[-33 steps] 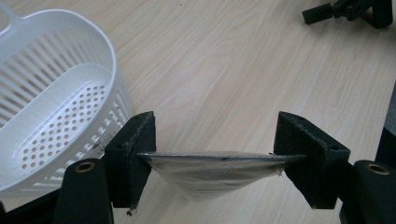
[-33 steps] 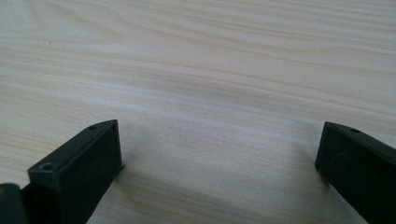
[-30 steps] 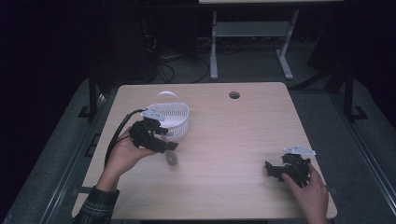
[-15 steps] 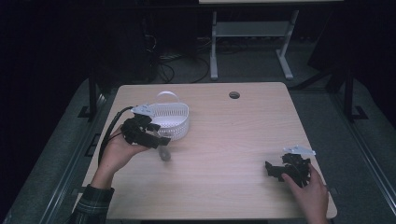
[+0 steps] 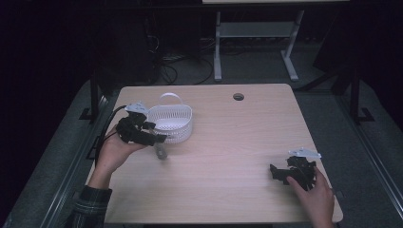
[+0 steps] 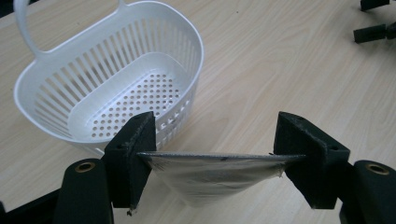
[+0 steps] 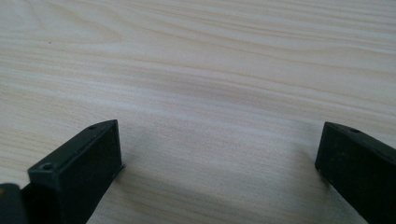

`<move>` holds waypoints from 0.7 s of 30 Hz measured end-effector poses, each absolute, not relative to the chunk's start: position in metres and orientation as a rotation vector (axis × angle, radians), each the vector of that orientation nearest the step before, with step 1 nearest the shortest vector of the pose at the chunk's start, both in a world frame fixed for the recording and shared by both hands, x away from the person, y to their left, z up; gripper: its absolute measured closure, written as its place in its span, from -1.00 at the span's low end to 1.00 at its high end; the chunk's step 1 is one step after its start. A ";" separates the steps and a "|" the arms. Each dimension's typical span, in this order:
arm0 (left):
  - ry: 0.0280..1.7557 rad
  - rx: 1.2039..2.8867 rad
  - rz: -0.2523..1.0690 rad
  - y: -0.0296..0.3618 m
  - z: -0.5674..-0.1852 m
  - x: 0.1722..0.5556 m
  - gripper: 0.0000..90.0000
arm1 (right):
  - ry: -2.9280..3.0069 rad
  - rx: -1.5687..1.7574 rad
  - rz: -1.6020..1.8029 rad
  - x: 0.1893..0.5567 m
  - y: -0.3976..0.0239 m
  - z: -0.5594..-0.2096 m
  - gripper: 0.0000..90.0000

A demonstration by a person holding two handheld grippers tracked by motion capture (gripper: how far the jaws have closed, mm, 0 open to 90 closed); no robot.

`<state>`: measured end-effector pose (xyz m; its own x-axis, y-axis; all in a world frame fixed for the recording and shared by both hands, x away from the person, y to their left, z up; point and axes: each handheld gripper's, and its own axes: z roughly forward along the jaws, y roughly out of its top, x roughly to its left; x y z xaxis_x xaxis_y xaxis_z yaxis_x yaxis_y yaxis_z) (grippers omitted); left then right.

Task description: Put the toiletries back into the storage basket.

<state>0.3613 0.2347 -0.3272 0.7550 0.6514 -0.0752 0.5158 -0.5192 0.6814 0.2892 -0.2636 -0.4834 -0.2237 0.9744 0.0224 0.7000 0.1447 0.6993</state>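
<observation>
1. Held crosswise between the two black jaws of the left gripper point(image 6: 212, 161): a thin silvery foil pouch point(image 6: 212, 175), flat top edge stretched from pad to pad, body hanging down in a curved shape below the jaws.
2. Jaws standing wide apart, yet pressing on both ends of the pouch; a firm grip, not an empty opening.
3. Seen from the high view near the left edge of the desk point(image 5: 228, 142): left gripper point(image 5: 157, 138) raised a little above the wood, pouch point(image 5: 161, 151) dangling under it.
4. Just beyond the pouch, toward the far left corner of the desk: a white slotted plastic basket point(image 6: 112, 88) with a handle, upright, nothing inside. Pouch beside the near wall of the basket point(image 5: 171, 122), outside it; touching or not, cannot tell.
5. Near the right front corner of the desk: right gripper point(image 5: 281, 174), low on the wood, jaws spread wide with nothing between them.
6. Well apart from the pouch and the basket: the right gripper.
</observation>
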 end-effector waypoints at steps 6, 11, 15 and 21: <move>0.891 2.226 0.257 0.240 -0.324 0.364 -0.34 | 1.986 1.600 0.833 0.289 -0.263 -0.483 -1.00; 0.899 2.226 0.267 0.243 -0.320 0.366 -0.34 | 1.988 1.602 0.833 0.289 -0.263 -0.483 -1.00; 0.900 2.218 0.276 0.246 -0.315 0.367 -0.34 | 1.989 1.599 0.832 0.289 -0.264 -0.483 -1.00; 0.904 2.210 0.296 0.249 -0.307 0.368 -0.34 | 1.989 1.600 0.832 0.289 -0.264 -0.483 -1.00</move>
<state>0.3680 0.2492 -0.3070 0.7276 0.6838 -0.0551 0.5185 -0.4955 0.6968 0.2892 -0.2635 -0.4834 -0.2236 0.9744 0.0239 0.7009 0.1437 0.6986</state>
